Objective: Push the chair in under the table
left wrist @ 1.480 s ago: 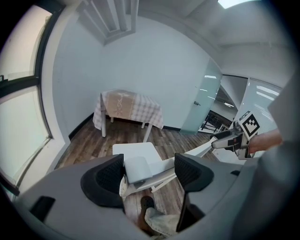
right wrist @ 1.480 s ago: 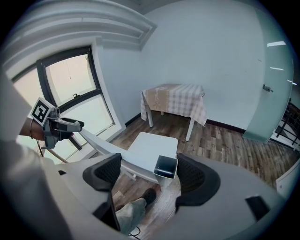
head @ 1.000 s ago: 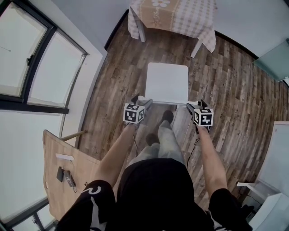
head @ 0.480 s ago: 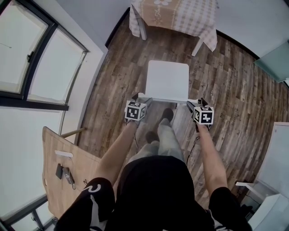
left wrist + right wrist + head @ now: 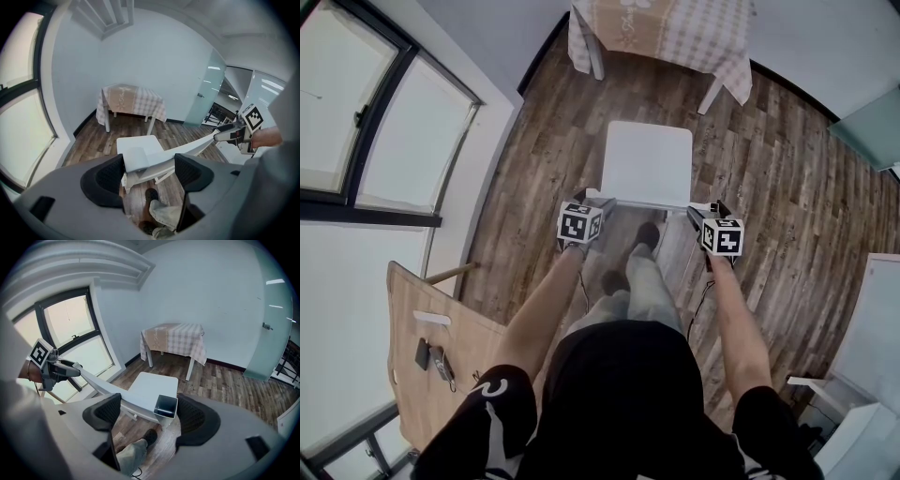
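A white chair point(image 5: 647, 161) stands on the wood floor with its seat facing the table point(image 5: 675, 33), which wears a checked cloth and is a short way beyond it. My left gripper point(image 5: 592, 202) is at the left end of the chair's top rail. In the left gripper view the rail's end point(image 5: 136, 159) lies between the wide jaws of the left gripper point(image 5: 149, 171), beside the left pad. My right gripper point(image 5: 701, 211) is at the rail's right end. The hollow post end point(image 5: 165, 406) sits next to the right pad of the right gripper point(image 5: 149, 413), whose jaws are wide open.
My legs and shoes point(image 5: 633, 267) are just behind the chair. A wooden desk point(image 5: 431, 366) with small items is at the lower left, under large windows point(image 5: 366, 122). White furniture point(image 5: 872, 356) is at the right, and a frosted glass door point(image 5: 274, 333) is further right.
Almost nothing differs. The head view has drifted a little, so chair and grippers sit slightly higher in the picture. The left gripper's marker cube has tilted slightly.
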Available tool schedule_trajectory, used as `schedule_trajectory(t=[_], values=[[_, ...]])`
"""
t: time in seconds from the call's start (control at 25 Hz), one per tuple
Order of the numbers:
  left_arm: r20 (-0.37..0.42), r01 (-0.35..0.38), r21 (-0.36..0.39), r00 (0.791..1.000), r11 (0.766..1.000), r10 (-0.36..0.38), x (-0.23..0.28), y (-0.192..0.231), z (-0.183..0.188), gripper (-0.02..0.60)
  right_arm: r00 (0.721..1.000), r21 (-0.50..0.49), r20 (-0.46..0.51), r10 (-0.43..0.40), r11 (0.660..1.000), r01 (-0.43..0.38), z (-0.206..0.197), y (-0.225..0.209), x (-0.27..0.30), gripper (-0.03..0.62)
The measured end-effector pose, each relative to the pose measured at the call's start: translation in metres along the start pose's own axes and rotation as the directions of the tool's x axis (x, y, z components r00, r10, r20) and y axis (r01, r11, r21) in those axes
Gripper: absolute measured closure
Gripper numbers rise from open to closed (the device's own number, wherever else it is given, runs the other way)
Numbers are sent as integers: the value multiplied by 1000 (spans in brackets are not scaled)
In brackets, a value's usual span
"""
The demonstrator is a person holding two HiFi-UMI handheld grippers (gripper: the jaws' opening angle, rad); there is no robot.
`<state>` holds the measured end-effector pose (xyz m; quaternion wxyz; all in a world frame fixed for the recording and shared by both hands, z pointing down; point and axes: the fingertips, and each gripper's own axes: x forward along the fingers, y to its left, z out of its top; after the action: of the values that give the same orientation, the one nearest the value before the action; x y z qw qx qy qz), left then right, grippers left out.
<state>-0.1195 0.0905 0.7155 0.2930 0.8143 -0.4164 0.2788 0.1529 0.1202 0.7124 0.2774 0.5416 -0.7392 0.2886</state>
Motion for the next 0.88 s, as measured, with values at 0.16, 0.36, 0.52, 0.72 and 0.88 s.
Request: schedule_trajectory(t=[0.16,0.36,0.52,0.72,0.88], values=[[-10,4,-1,1000,1000,-4,4,4,4,239,1000,0,0,-1,1000,1,4,-1,4,204],[-18,3,-3,1000,1000,-3,8,9,11,238,1000,4,-8,-2,1000,2,11,-3,10,204],[-22,4,-5,1000,1000,-4,14,13,19,236,1000,4,-19,-1,1000,1,19,-7,16,206],[-26,7,-7,1000,1000,-7,23,19,30,234,999,10,-33,-1,1000,1,29,-12,25,206],[-38,14,-15,999,1000,-15,30,24,38,232,999,12,-32,0,1000,0,36,-16,32,206]])
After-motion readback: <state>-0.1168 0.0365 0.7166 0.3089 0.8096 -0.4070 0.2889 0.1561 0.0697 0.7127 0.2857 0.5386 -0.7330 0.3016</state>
